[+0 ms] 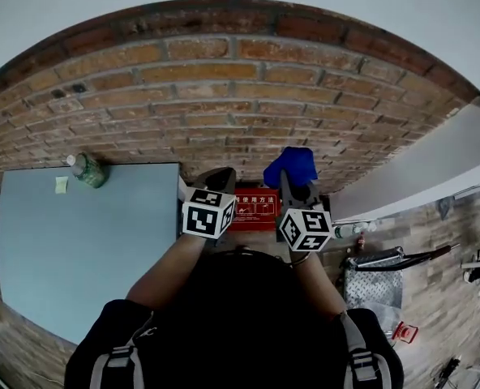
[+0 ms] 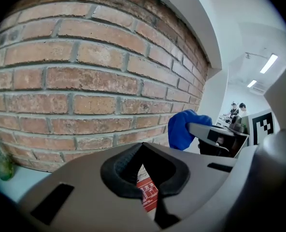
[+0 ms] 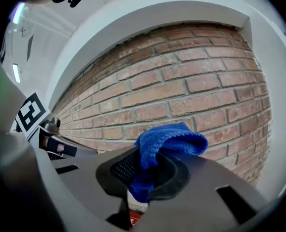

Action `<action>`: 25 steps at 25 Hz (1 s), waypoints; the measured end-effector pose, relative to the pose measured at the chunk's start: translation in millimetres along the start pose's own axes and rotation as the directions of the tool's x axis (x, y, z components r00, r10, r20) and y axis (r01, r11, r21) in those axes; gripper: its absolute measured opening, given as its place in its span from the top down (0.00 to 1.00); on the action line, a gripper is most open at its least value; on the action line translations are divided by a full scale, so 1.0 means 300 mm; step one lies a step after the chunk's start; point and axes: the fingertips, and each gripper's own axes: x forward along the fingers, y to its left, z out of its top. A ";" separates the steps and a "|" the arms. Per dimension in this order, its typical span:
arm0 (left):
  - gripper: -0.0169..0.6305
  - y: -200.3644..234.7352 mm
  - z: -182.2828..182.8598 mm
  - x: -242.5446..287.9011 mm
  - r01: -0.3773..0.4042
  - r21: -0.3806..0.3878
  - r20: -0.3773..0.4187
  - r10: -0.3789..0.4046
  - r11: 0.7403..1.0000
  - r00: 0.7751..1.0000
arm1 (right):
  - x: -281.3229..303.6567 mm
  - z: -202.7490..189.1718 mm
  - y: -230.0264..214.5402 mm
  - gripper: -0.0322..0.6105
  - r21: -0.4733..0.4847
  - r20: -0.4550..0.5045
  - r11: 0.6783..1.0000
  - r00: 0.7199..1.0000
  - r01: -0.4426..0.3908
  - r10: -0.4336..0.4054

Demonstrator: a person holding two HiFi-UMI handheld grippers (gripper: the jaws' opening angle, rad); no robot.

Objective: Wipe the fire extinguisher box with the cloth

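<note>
Against a brick wall [image 1: 224, 96], just off the desk's [image 1: 86, 241] right edge, stands the red fire extinguisher box [image 1: 255, 209]. Our right gripper [image 3: 142, 175] pinches the blue cloth [image 3: 169, 139], its bunched length pointing toward the wall. Our left gripper [image 2: 145, 170] is pressed together, empty.

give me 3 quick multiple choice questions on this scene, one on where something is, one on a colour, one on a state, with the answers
1. Where is the green bottle?
A. on the grey table top by the brick wall
B. on a shelf
C. in a sink

2. What colour is the cloth?
A. yellow
B. white
C. blue

3. How do the jaws of the right gripper stand?
A. wide apart and empty
B. shut on the cloth
C. shut on a sponge

Answers:
1 A: the head view shows it at the table top's far corner, next to the bricks.
2 C: it reads blue in all three views.
3 B: the right gripper view shows the cloth pinched between the jaws.
</note>
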 end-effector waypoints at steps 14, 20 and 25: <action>0.98 0.071 -0.029 -0.039 -0.060 -0.037 -0.013 0.059 0.998 0.998 | 0.055 -0.010 0.072 0.87 -0.076 -0.022 0.995 0.998 -0.064 0.063; 0.98 0.068 -0.050 -0.024 -0.068 -0.008 -0.030 0.068 0.998 0.997 | 0.073 -0.012 0.078 0.87 -0.084 -0.036 0.993 0.996 -0.082 0.080; 0.98 0.070 -0.042 -0.022 -0.068 -0.007 -0.025 0.068 0.998 0.997 | 0.089 -0.006 0.080 0.87 -0.077 -0.031 0.993 0.996 -0.088 0.086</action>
